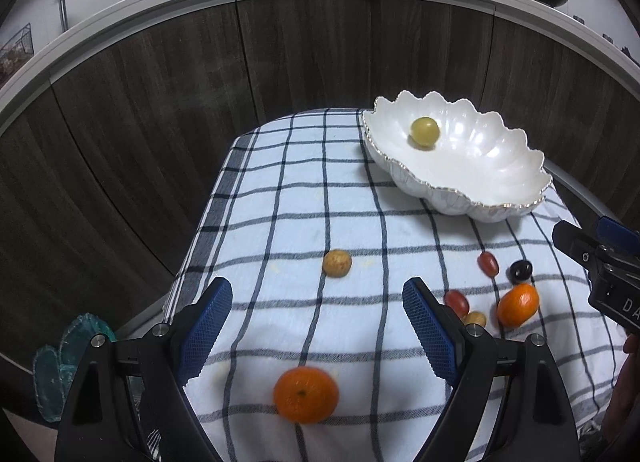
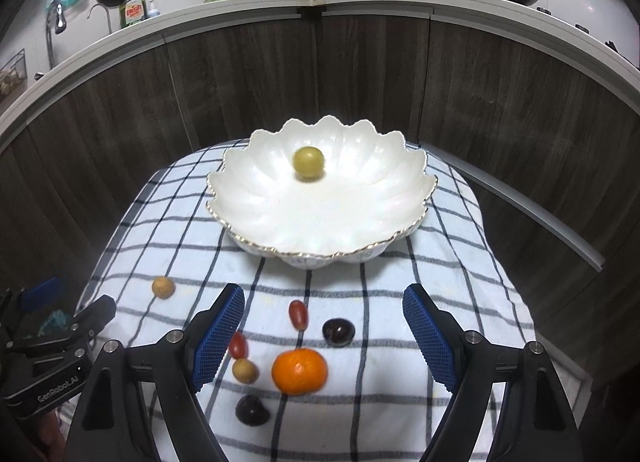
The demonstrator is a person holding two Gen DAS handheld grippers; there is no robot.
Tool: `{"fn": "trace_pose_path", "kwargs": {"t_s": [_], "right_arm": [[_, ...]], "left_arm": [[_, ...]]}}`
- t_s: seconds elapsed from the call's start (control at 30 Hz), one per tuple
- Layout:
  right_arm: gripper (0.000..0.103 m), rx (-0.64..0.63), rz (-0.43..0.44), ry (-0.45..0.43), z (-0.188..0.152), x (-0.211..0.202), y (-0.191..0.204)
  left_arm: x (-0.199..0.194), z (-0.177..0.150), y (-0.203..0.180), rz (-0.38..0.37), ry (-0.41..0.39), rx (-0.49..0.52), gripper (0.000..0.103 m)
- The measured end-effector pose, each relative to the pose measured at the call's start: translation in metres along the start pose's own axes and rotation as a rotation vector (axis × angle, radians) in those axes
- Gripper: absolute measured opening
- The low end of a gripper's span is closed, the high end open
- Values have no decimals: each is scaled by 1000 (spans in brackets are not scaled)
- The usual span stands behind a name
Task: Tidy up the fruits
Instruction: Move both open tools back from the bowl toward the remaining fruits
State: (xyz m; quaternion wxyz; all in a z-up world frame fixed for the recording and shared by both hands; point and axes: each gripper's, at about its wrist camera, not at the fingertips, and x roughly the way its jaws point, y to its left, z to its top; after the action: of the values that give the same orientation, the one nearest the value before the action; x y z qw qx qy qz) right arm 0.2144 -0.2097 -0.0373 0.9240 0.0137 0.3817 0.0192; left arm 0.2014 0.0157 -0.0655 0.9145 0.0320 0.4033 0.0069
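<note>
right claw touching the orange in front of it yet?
Apart. In the right wrist view the right claw stands open, its blue pads well clear of the orange on either side, with checked cloth showing between them.

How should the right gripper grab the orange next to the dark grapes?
Pinch the orange across its round middle, coming down from above. It sits stem-up on the checked cloth, already between the right gripper's open fingers, with small fruit close on its left.

Dark wood cabinet fronts (image 2: 360, 73) under a white countertop (image 2: 240, 17).
</note>
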Motion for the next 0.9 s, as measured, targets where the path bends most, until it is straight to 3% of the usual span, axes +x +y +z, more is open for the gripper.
{"fn": "trace_pose_path", "kwargs": {"t_s": [0.9], "right_arm": [[82,-59,24,49,-47,-2,25]], "left_arm": [[0,-52,14,26,38,-10,88]]}}
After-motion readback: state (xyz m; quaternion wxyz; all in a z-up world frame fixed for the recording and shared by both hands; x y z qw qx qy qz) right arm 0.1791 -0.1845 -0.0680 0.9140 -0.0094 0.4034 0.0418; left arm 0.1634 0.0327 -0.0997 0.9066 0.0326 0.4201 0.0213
